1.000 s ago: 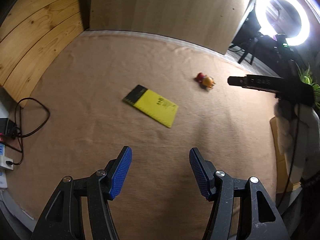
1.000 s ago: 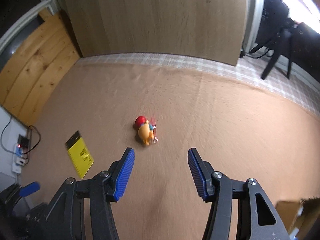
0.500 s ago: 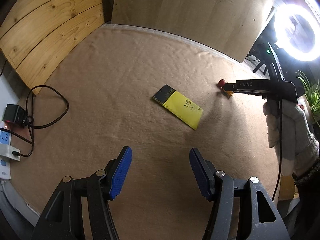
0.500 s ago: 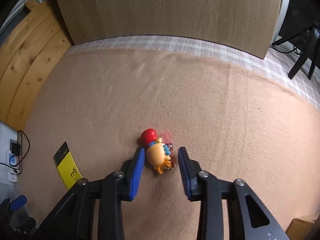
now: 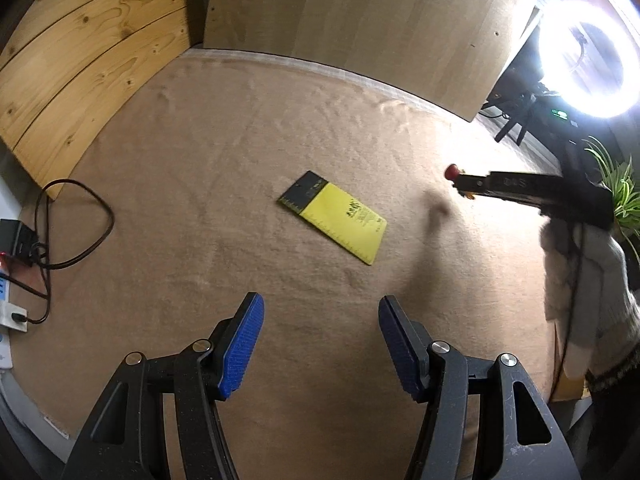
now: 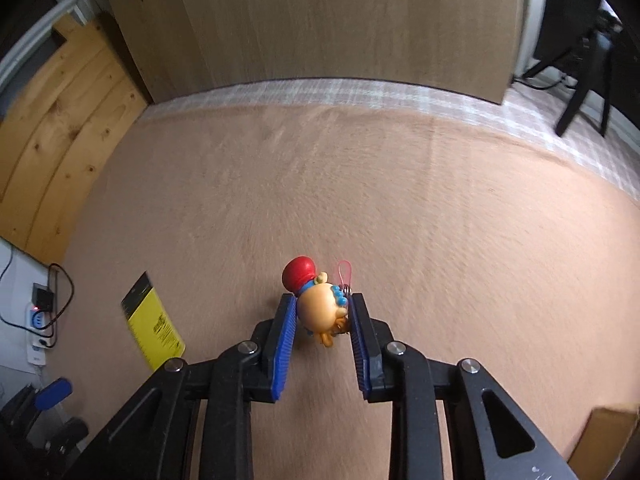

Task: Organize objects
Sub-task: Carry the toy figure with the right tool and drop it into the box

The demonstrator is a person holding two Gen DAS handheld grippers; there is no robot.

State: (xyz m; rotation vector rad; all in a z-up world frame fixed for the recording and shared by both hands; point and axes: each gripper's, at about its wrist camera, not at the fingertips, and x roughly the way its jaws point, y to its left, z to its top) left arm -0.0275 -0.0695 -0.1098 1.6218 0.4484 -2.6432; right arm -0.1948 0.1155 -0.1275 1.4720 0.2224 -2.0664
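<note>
The right gripper (image 6: 323,312) is clamped on the toy figure (image 6: 320,306), pads pressing its orange body from both sides, red cap pointing to 11 o'clock beyond the fingertips. The toy appears lifted off the tan cloth (image 6: 400,200), though contact cannot be ruled out. The yellow notepad (image 6: 154,322) lies flat at 9 o'clock from the toy, long axis running 11 to 5. The left gripper (image 5: 318,338) hangs spread wide and empty, the notepad (image 5: 336,216) at its 12 o'clock, nearer to it than to the right.

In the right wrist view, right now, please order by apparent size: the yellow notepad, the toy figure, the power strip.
1. Yellow notepad.
2. Toy figure, clamped in the right gripper; nearer the camera, so this ranking is unsure.
3. Power strip, partly hidden at the edge.
</note>
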